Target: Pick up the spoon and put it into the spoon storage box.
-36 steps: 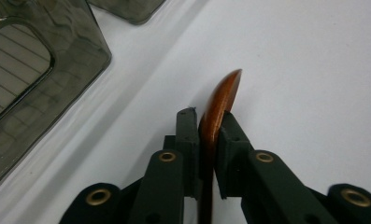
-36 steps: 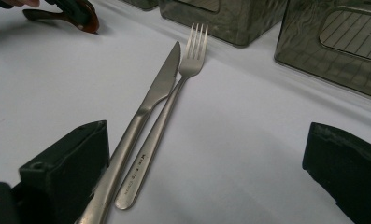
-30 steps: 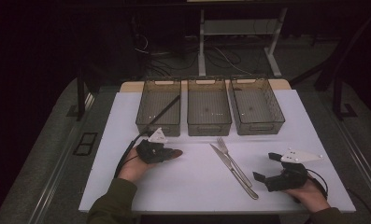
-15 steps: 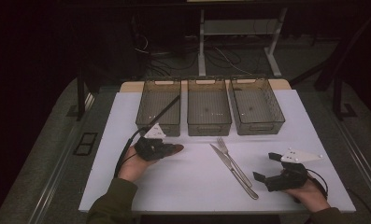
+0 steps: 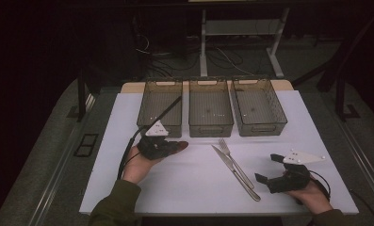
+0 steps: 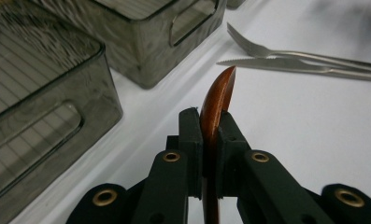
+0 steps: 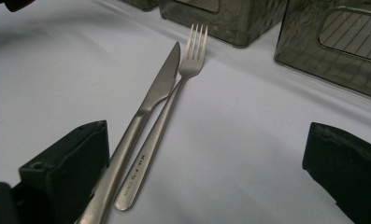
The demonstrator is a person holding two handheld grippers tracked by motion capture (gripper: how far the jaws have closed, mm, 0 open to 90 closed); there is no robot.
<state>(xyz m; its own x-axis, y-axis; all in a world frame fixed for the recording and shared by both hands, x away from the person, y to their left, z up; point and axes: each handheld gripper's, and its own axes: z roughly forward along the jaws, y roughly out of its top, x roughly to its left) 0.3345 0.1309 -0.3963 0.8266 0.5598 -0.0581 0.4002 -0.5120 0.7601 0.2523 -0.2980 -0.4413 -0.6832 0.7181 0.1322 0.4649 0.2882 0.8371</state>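
A dark room surrounds a white worktop (image 5: 194,188), behind which cables and a metal frame stand on the floor. Three smoky, see-through bins sit in a row along the far part of the worktop: the left bin (image 5: 159,106), the middle bin (image 5: 210,106) and the right bin (image 5: 258,104), each just beside the next. A long dark handle leans out of the left bin toward me.

My left hand-held gripper (image 5: 168,147) is held just in front of the left bin, near its front wall. Its jaws are pressed together on a brown wooden spoon (image 6: 219,95), gripped on edge so that the curved tip rises beyond the pads; in the high view the spoon's dark bowl (image 5: 179,145) juts out to the right of the gripper. From the left gripper view, the spoon tip points toward the fork and knife lying farther off on the worktop.

The knife (image 5: 234,172) and the fork (image 5: 236,164) lie side by side, touching along their handles, in front of the middle bin and between my two hands. Their heads point toward the bins.

My right hand-held gripper (image 5: 267,179) rests on the worktop at the near right, just beside the handle ends of the cutlery. Its jaws stand wide apart with nothing gripped; in the right gripper view the knife handle (image 7: 127,140) runs close past the left jaw, and the fork (image 7: 174,98) lies between the jaws, untouched by either pad.
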